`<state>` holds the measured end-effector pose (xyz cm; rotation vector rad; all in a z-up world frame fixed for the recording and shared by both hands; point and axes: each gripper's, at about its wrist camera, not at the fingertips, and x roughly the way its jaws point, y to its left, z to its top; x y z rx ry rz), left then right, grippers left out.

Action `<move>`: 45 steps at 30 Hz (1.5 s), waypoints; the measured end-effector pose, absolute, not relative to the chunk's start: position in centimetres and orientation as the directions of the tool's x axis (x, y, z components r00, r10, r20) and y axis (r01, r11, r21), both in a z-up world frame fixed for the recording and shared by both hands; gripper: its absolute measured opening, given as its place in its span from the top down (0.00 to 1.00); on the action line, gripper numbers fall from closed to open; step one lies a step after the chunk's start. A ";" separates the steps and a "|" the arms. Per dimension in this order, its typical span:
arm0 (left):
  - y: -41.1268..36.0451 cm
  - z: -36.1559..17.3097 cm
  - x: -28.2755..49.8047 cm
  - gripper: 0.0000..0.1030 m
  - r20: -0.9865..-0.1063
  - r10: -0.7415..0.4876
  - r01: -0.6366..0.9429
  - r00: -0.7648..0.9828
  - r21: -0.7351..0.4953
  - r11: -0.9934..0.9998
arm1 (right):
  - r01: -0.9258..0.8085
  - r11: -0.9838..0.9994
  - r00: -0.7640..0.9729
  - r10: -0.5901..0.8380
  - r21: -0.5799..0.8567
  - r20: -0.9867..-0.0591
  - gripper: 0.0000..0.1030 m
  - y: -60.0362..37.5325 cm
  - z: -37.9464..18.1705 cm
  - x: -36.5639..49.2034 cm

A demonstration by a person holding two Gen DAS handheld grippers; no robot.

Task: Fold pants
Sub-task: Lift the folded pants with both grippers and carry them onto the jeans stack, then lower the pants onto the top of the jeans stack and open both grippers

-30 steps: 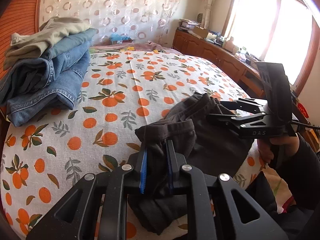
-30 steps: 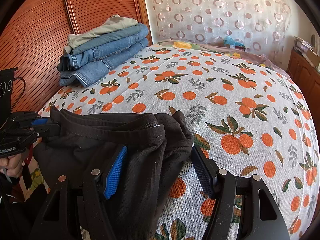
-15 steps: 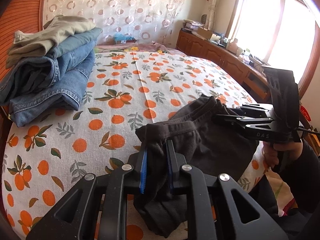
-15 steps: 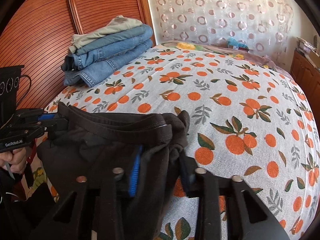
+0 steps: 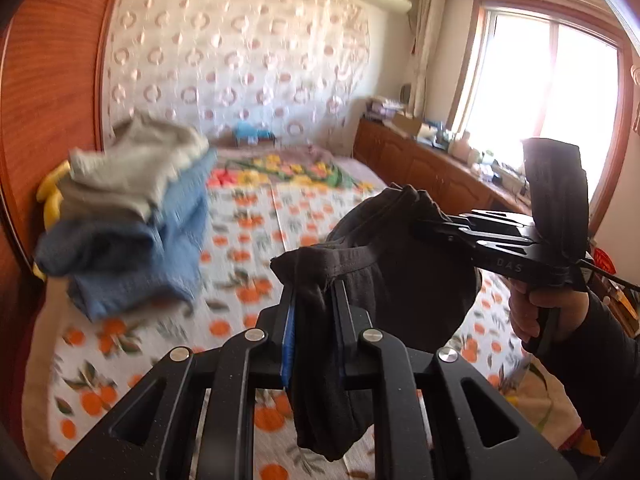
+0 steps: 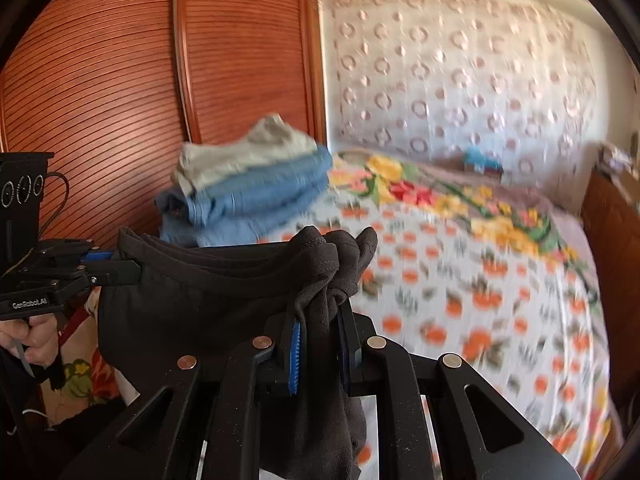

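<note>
Dark brown pants (image 5: 400,280) hang by the waistband above the bed, stretched between both grippers. In the left wrist view my left gripper (image 5: 314,292) is shut on one bunched end of the waistband. My right gripper (image 5: 424,224) pinches the other end, held by a hand (image 5: 548,312) in a dark sleeve. In the right wrist view my right gripper (image 6: 320,312) has its jaws closing, the blue pads pressing on gathered cloth of the pants (image 6: 200,300). My left gripper (image 6: 128,266) grips the far end at the left.
A bed (image 6: 480,300) with an orange-print sheet lies below. A stack of folded jeans and a grey garment (image 5: 128,216) sits at its far left by the wooden wardrobe (image 6: 120,80). A low cabinet (image 5: 420,168) runs under the window.
The right gripper's jaws came together on the waistband. Both grippers rose and tilted up, lifting the pants off the sheet; the views now show more of the wall and wardrobe.
</note>
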<state>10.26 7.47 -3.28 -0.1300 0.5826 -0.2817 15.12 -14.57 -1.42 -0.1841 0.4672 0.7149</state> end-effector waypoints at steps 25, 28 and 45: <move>19.3 3.5 19.1 0.84 -0.441 -0.040 -0.036 0.896 -0.162 0.986 | -0.824 0.540 0.559 0.725 -0.171 -0.403 0.86 0.3 7.4 31.6; 20.8 2.5 19.7 0.84 -0.465 -0.003 -0.084 0.885 -0.168 0.982 | -0.852 0.495 0.514 0.732 -0.168 -0.448 0.86 3.4 6.8 34.0; 24.1 -0.4 19.3 0.63 -0.517 0.091 -0.206 0.851 -0.169 0.964 | -0.824 0.562 0.531 0.726 -0.068 -0.436 0.55 7.0 5.6 38.1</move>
